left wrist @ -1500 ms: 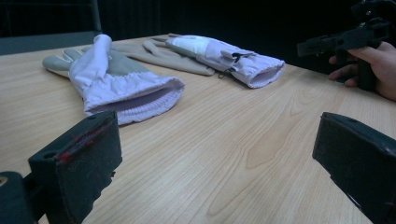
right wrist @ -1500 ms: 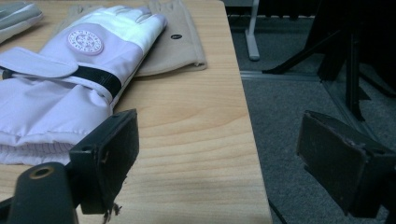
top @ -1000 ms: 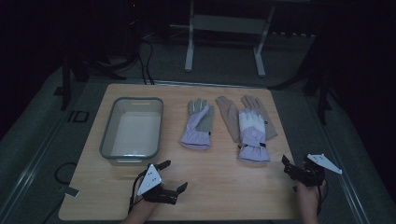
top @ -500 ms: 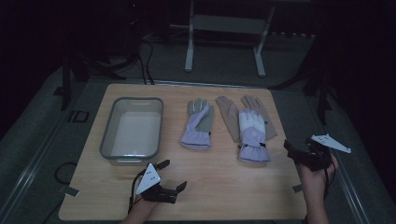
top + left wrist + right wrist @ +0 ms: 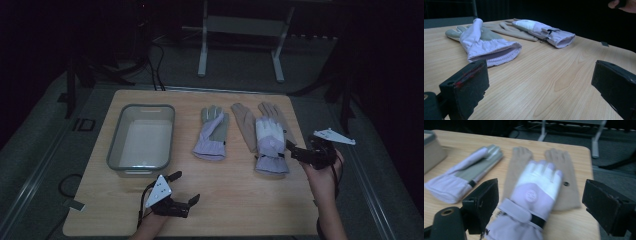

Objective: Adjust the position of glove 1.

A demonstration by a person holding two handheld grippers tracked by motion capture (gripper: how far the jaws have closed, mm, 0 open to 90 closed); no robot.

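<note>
Beside the cuff of the white-backed glove (image 5: 271, 145), we find the right gripper (image 5: 301, 153), held just off the table's right edge with its jaws spread wide and grasping nothing. From the right gripper view, that glove (image 5: 534, 195) lies back up between and beyond the two jaws, its strapped cuff nearest the camera and its fingers pointing away; we cannot tell whether either jaw touches the cuff. It rests on top of a pair of tan gloves (image 5: 250, 122), whose fingers (image 5: 560, 155) stick out past it. Left of the white-backed glove, and apart from it, lies the lilac glove (image 5: 212, 134), grey palm up with its gathered cuff (image 5: 496, 51) turned toward the near edge of the table (image 5: 240, 200). Further left again of the white-backed glove stands a grey plastic bin (image 5: 117, 145), with nothing seen inside it. We note the left gripper (image 5: 182, 187) well apart from the white-backed glove, low over the near edge of the table, jaws likewise released and holding nothing; its own view looks across bare wood toward the open cuffs of both gloves. Both gloves lie flat on the table.
</note>
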